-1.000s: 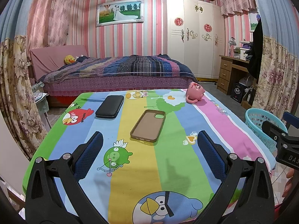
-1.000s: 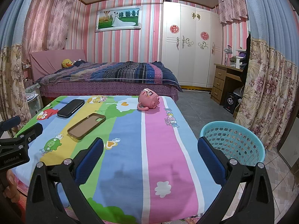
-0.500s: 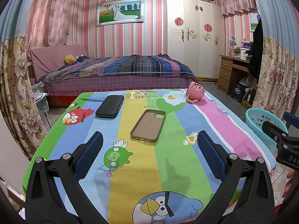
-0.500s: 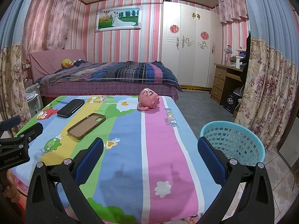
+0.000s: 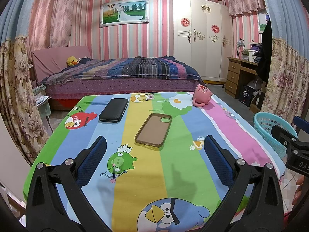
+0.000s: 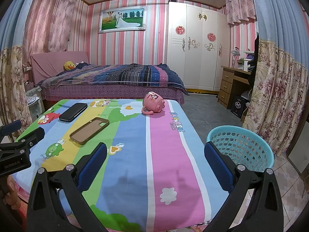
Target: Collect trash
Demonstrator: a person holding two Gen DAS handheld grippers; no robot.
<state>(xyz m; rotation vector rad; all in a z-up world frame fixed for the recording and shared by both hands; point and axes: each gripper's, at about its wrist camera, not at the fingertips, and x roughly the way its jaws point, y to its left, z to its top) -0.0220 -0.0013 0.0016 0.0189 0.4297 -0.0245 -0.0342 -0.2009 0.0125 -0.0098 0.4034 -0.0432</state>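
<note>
On the striped cartoon tablecloth (image 5: 173, 166) lie a brown phone case (image 5: 153, 129), a black case (image 5: 114, 110) and a pink mug (image 5: 201, 95) tipped on its side. My left gripper (image 5: 154, 154) hovers open over the near edge, a little short of the brown phone case. Over the table's right part my right gripper (image 6: 155, 155) stands open, with the pink mug (image 6: 153, 103) far ahead and the brown phone case (image 6: 89, 131) to its left. A turquoise basket (image 6: 245, 147) stands on the floor by the table's right edge. Nothing is between either pair of fingers.
A bed (image 5: 119, 75) runs behind the table, with a white wardrobe (image 5: 202, 42) and a wooden desk (image 5: 241, 75) at the back right. Flowered curtains (image 6: 278, 96) hang on both sides. The other gripper's body shows at the right edge (image 5: 293, 147) and left edge (image 6: 17, 150).
</note>
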